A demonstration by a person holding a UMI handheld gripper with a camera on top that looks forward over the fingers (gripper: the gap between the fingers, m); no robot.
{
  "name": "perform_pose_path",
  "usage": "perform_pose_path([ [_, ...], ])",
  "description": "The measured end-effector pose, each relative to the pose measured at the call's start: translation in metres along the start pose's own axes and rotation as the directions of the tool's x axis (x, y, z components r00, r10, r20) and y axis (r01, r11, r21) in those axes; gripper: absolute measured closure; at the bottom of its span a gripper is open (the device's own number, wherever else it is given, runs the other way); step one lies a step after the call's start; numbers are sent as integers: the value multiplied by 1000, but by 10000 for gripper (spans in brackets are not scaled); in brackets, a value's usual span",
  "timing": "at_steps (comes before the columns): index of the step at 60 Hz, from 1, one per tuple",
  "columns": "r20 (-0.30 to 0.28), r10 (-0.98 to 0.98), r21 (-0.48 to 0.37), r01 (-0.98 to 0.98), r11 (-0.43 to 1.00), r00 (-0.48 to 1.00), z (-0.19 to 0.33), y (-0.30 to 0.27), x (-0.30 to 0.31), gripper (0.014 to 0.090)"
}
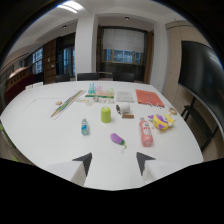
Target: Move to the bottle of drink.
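Hand-held gripper (pixel 114 163) hangs over the near edge of the white desk (pixel 40 125), fingers apart, nothing between them.

Landmark: green cup (pixel 106 114), upright near mid-desk, well beyond the fingers.

- Bottle of drink (pixel 145 132): pink-red label, lying on its side, nearer than the green cup and off toward the right finger's side. It sits just beyond the right fingertip (pixel 144 161), apart from it, no contact.
- Purple eggplant toy (pixel 118 140): nearer than the cup, between cup and fingers, roughly on the line of the gap.
- Small blue-labelled bottle (pixel 85 127): upright, to the left of the cup and a little nearer.
- Tape roll (pixel 123 108): just behind and right of the cup.
- Yellow-and-purple toy (pixel 161 121): right of the cup, beyond the lying bottle.
- Orange sheet (pixel 149 97) and a white paper (pixel 124 96): farther back than the cup.
- Long ruler-like strip (pixel 67 104): left of the cup, lying diagonally.

Clear rack with small coloured items behind the cup; details too small to tell.
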Motion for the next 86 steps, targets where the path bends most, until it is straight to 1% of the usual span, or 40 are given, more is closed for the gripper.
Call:
perform_pose_path([
  [7, -21, 16, -16, -16, 1000, 1000, -6, 15, 10, 196],
  [9, -31, 17, -22, -17, 1000, 999, -6, 19, 16, 196],
  [10, -34, 16, -24, -17, 1000, 999, -17, 27, 23, 198],
  [12, -45, 16, -34, -18, 999, 999, -13, 29, 26, 198],
  [13, -47, 15, -38, -17, 999, 999, -22, 35, 32, 199],
  [14, -52, 16, -43, -18, 999, 999, -15, 34, 33, 198],
  [16, -60, 16, -51, -19, 999, 998, -24, 42, 43, 198],
  [17, -66, 18, -55, -21, 998, 998, -16, 40, 45, 199],
  [18, -71, 18, -57, -22, 998, 997, -24, 45, 52, 198],
  [19, -79, 19, -60, -24, 998, 997, -15, 43, 54, 198],
  [21, -88, 19, -63, -24, 998, 996, -22, 50, 75, 197],
  [25, -117, 13, -71, -22, 997, 993, -15, 52, 98, 199],
  [31, -146, 7, -73, -18, 997, 989, 10, 45, 135, 199],
  [38, -138, 2, -58, -10, 998, 990, 55, 24, 169, 198],
  [43, -116, -4, -51, -2, 999, 993, 96, 8, 185, 198],
  [51, -86, 6, -61, -11, 998, 996, 158, -10, 196, 197],
  [58, -66, 6, -75, -11, 997, 998, 197, -15, 198, 199],
  [62, -55, 13, -86, -18, 996, 998, 209, -16, 198, 200],
  [68, -53, 19, -94, -24, 995, 998, 217, -16, 201, 201],
  [86, -53, 19, -108, -25, 994, 998, 219, -13, 197, 199],
])
